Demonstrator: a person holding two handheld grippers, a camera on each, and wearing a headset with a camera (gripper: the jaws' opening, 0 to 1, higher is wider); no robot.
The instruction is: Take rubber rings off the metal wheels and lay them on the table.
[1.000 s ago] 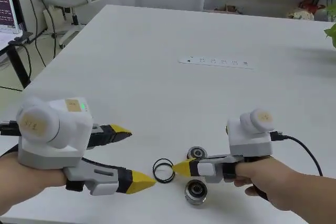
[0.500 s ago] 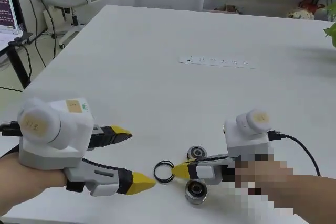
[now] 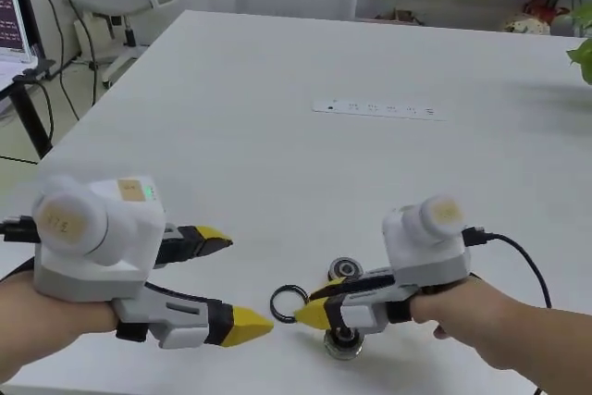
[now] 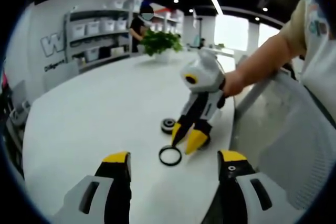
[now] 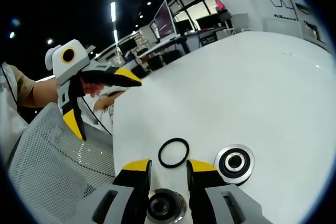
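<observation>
Lying flat near front edge of white tabletop (image 3: 277, 136), black rubber ring (image 3: 275, 303) sits loose, clear of both wheels. Beside it, right claw (image 3: 314, 314) hovers with yellow tips just short of ring, jaws slightly apart, nothing clamped. Under those jaws, near metal wheel (image 5: 165, 205) shows in gap; contact unclear. Just beyond, far metal wheel (image 5: 234, 162) rests toward tabletop centre. Opposite, left claw (image 4: 174, 157) spread wide, empty, aimed at ring. Mid-tabletop: power strip (image 3: 373, 109).

A black rubber ring (image 5: 174, 153) lies flat beside two metal wheels (image 5: 234, 162).
</observation>
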